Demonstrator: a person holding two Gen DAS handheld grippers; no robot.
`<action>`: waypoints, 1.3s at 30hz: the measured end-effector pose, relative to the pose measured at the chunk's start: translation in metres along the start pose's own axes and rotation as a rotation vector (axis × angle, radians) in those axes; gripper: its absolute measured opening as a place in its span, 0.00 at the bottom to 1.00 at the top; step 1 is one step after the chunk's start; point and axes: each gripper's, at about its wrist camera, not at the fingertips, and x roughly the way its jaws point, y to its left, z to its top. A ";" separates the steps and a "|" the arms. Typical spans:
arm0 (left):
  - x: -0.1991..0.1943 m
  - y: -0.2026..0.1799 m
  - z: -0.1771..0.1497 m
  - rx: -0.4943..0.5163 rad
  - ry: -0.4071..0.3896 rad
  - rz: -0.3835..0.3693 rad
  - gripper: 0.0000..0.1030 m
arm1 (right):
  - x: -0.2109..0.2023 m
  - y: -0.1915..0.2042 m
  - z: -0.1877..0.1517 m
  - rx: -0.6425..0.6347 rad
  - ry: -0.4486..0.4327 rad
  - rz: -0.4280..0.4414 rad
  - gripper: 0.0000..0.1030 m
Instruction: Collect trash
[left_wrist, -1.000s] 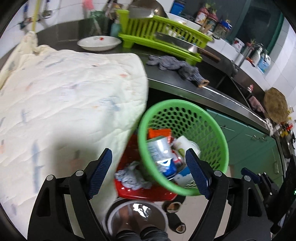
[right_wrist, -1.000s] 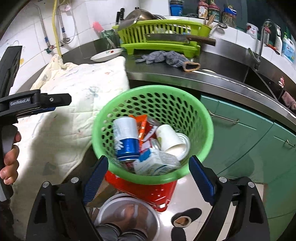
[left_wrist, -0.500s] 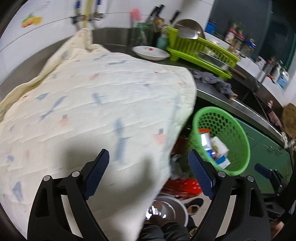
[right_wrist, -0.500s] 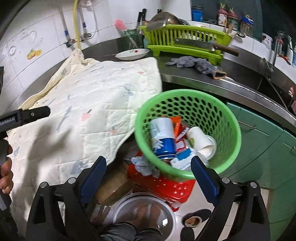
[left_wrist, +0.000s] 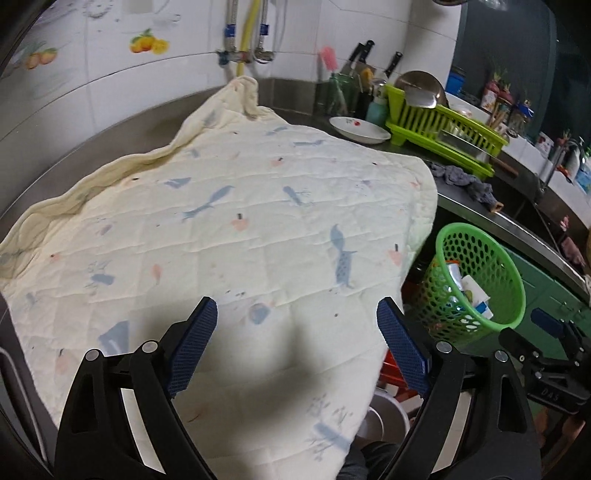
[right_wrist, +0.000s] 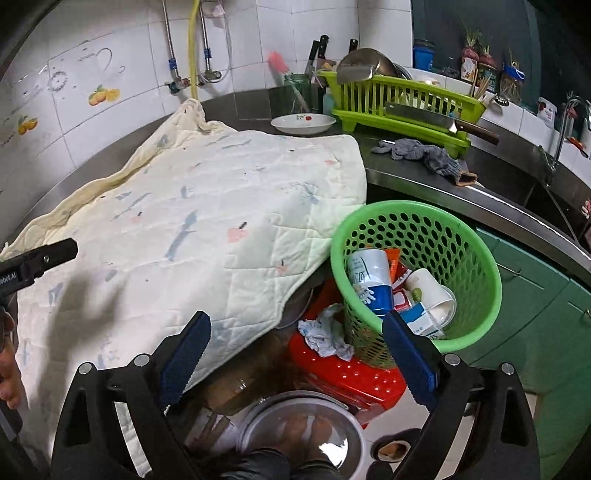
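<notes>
Over by the steel desk (right_wrist: 424, 184), both claws hang in the air with nothing in them. The left claw (left_wrist: 295, 347) stands above the cream quilted cloth (left_wrist: 240, 229) spread across the desk, its jaws just widened and now spread wide, nothing but cloth beneath the blue pads. The right claw (right_wrist: 295, 354) is the same story: jaws freshly spread, gaping wide, empty, pointing down at the clutter below the desk edge. And there's the trash: the green mesh basket (right_wrist: 480, 236) sits on a red perforated crate (right_wrist: 343, 373) just off the cloth's hanging corner, in front of the green cupboard doors (right_wrist: 535, 314). Inside it, a blue-and-white can (right_wrist: 369, 280) leans upright against the wall, a white paper cup (right_wrist: 428, 291) lies on its side beside it, a small carton (right_wrist: 421, 321) is wedged at the near rim, and something orange, a wrapper perhaps, pokes up behind. A crumpled tissue (right_wrist: 325, 336) lies on the crate, touching the basket's foot. Below that, a steel bowl (right_wrist: 303, 435) on the floor. Back on the desk: a white dish (right_wrist: 303, 123), a lime dish rack (right_wrist: 402, 107) with a cleaver across it, a grey glove (right_wrist: 424, 153) lying flat.
</notes>
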 end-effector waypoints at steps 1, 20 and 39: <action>-0.003 0.003 -0.002 -0.007 -0.004 0.002 0.86 | -0.002 0.002 -0.001 0.001 -0.007 0.000 0.88; -0.035 0.017 -0.032 0.009 -0.108 0.124 0.95 | -0.031 0.013 -0.009 0.065 -0.065 0.034 0.89; -0.044 0.021 -0.040 0.000 -0.121 0.150 0.95 | -0.037 0.030 -0.009 0.007 -0.083 0.026 0.89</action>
